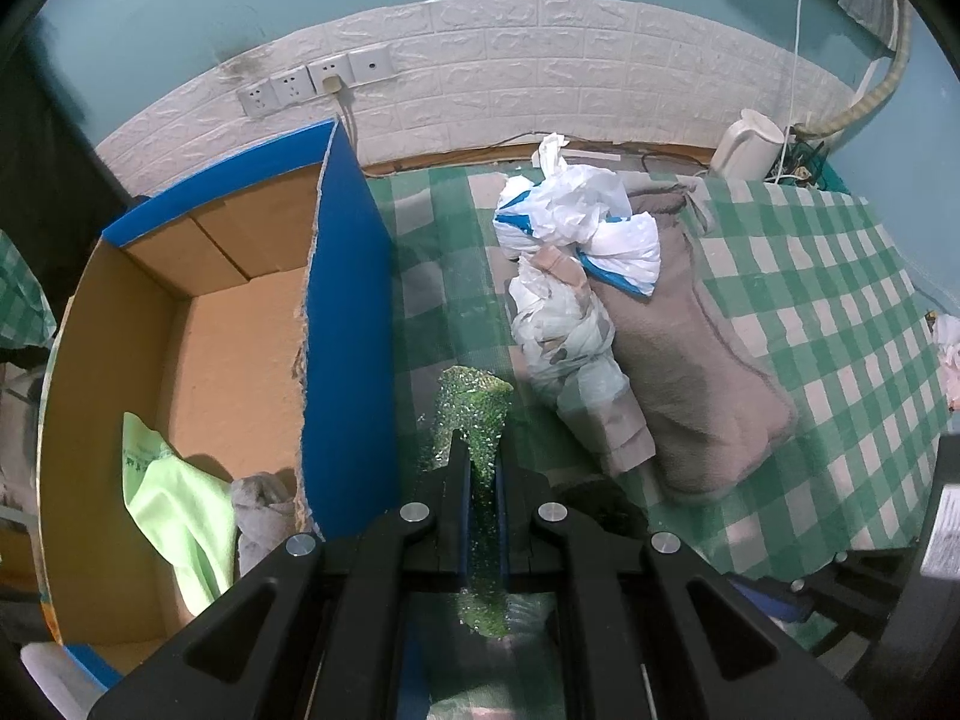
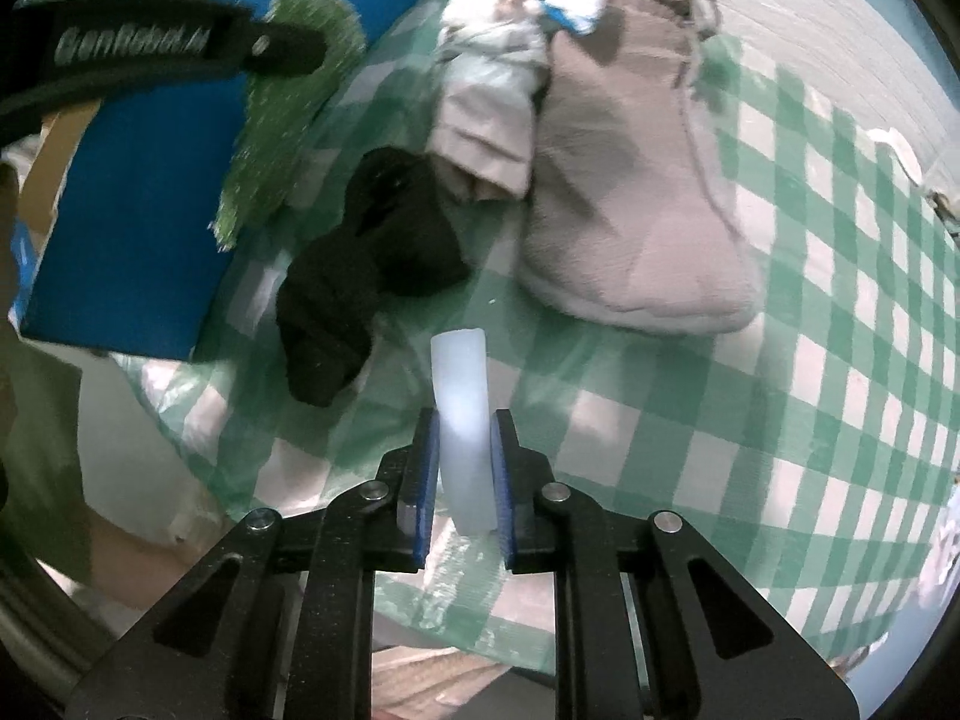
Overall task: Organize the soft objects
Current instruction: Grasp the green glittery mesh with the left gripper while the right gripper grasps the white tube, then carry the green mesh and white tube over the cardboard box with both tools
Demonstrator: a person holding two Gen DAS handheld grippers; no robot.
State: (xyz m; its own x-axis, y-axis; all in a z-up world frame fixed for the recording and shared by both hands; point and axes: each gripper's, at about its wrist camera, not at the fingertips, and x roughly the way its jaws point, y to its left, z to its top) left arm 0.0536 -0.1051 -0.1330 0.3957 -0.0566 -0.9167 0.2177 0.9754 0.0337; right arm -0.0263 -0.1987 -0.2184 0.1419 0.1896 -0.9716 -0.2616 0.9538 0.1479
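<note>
At 10 o'clock of the black cloth (image 2: 372, 264), left gripper (image 1: 482, 456) pinches green sponge (image 1: 474, 414); right gripper (image 2: 462, 438) pinches white strip (image 2: 461, 420), which may slip.

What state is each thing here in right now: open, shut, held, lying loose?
Left gripper: shut on the green scrubber.
Right gripper: shut on a white strip.
Box: open, with a green cloth and grey cloth inside.
Black sock: lying loose, crumpled.
Beige pouch: lying flat.
Plastic bags: knotted, bundled.
Kettle: upright, lid shut.
</note>
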